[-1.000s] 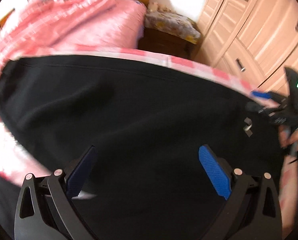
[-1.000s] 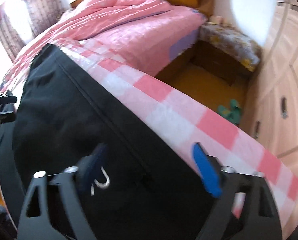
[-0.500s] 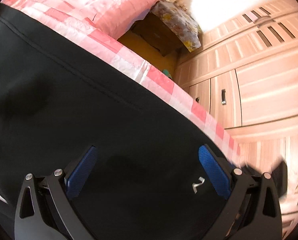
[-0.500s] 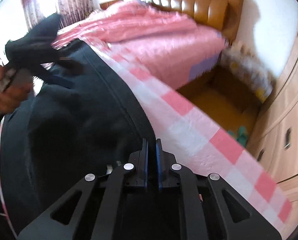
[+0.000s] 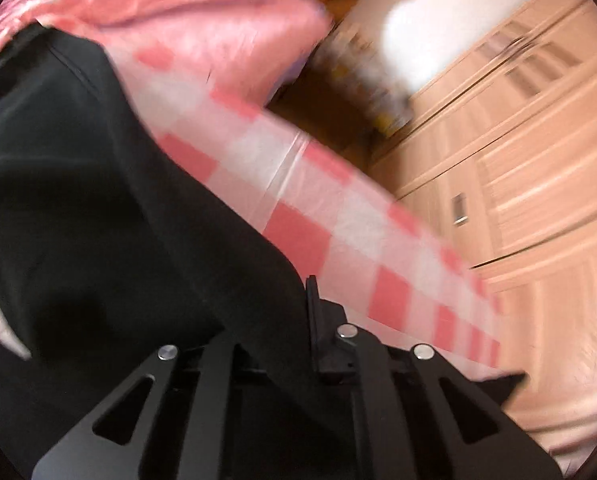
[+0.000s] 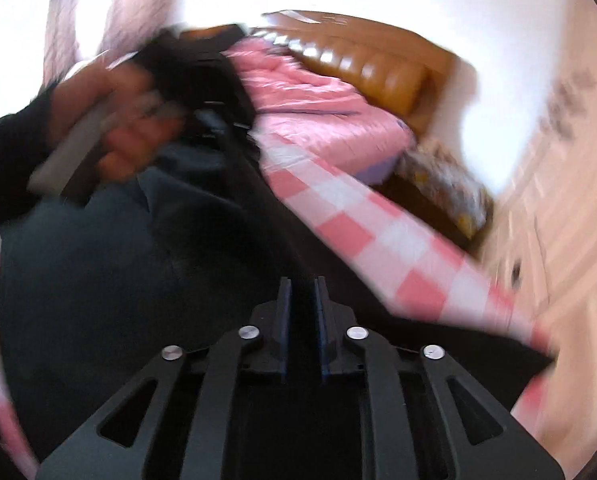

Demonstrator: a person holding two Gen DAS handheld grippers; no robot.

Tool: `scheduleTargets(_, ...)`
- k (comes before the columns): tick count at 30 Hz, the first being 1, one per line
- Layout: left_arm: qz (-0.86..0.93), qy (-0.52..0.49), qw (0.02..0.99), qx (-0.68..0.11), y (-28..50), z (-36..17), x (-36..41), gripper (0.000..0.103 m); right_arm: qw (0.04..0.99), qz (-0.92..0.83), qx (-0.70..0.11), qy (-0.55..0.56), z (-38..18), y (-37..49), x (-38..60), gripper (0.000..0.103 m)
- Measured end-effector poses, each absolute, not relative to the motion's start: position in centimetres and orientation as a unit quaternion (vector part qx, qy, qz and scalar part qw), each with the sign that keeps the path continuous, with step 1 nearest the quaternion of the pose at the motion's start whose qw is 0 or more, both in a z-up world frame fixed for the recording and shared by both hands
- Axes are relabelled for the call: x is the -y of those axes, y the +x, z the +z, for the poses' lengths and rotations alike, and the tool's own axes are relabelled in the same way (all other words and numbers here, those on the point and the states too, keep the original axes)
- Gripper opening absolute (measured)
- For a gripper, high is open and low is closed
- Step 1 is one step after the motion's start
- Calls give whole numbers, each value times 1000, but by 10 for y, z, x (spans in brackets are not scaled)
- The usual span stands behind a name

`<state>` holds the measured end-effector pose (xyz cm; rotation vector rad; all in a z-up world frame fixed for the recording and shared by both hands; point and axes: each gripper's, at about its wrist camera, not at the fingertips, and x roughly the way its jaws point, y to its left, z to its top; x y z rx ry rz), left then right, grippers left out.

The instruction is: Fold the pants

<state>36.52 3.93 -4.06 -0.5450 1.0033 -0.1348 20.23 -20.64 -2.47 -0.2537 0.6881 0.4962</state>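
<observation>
The black pants (image 5: 98, 220) lie on a pink-and-white checked cloth (image 5: 338, 240) over a flat surface, with a pink-covered bed (image 6: 318, 112) beyond it at twelve o'clock in the right wrist view. In the left wrist view the pants fill the frame from nine o'clock down to six, and their free edge runs as a diagonal from about eleven o'clock to the left gripper (image 5: 298, 320) near six; the long axis of the cloth lies along that diagonal. The left gripper is pressed together on a bunched fold of the black fabric, which rises over the near finger and hides one pad, so the cloth starts right at the jaws and stretches away toward ten o'clock. In the right wrist view the right gripper (image 6: 302, 312) points along the same dark edge, which runs from its tips up to twelve o'clock; its jaws stand a narrow way apart and are opening, and the gap looks dark, so whether fabric sits between the pads I cannot tell through the blur. The person's hand (image 6: 110, 120) holding the other gripper shows at ten o'clock there, at the far end of the pants. The coming move seems to turn on that line: each gripper sits at one end of the same edge, so carrying one end along the axis toward the other would lay the cloth over itself. The left gripper has the surer hold.
</observation>
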Motion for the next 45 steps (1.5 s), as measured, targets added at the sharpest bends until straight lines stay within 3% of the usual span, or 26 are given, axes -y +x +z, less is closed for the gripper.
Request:
scheduleTargets(1, -76, -256, 846, -461, 349, -33, -41, 9, 910, 233, -338, -65, -21, 190, 223, 88)
scheduleTargets(2, -91, -254, 852, -449, 331, -26, -44, 9, 919, 226, -323, -13, -17, 175, 239, 99)
scheduleTargets(6, -149, -220, 886, -380, 245, -9, -46, 9, 911, 203, -318, 165, -25, 135, 295, 98)
scheduleTargets(10, -173, -157, 908, -348, 169, -42, -40, 10, 881, 141, -334, 303, -55, 112, 335, 98)
scheduleTargets(13, -172, -119, 905, -371, 152, -77, -36, 12, 863, 128, -344, 347, -59, 112, 336, 88)
scheduleTargets(17, -177, -127, 899, -379, 146, -94, -44, 16, 871, 106, -343, 336, -40, 128, 318, 87)
scheduleTargets(18, -181, -137, 896, -381, 143, -96, -49, 21, 872, 100, -345, 332, -42, 129, 318, 87)
scheduleTargets(21, -188, -184, 883, -388, 145, -95, -68, 57, 854, 66, -362, 366, -52, 139, 319, 82)
scheduleTargets(22, -191, -196, 880, -389, 141, -94, -74, 61, 851, 65, -353, 383, -53, 131, 322, 82)
scheduleTargets(29, -190, -245, 868, -389, 136, -91, -107, 72, 830, 59, -335, 442, -82, 106, 353, 82)
scheduleTargets(33, -178, -261, 860, -400, 142, -100, -112, 72, 829, 66, -319, 453, -94, 128, 365, 81)
scheduleTargets(36, -175, -287, 850, -406, 147, -107, -119, 72, 829, 48, -330, 449, -105, 145, 372, 71)
scheduleTargets(39, -171, -320, 838, -407, 152, -110, -132, 69, 825, 54, -321, 462, -107, 149, 377, 35)
scheduleTargets(41, -160, -327, 836, -411, 155, -110, -138, 46, 832, 50, -303, 461, -101, 141, 376, 28)
scheduleTargets(42, -163, -335, 832, -411, 158, -109, -141, 28, 838, 53, -293, 458, -95, 137, 374, 24)
scheduleTargets(45, -156, -317, 846, -399, 163, -90, -140, 21, 854, 63, -268, 441, -68, 129, 368, 21)
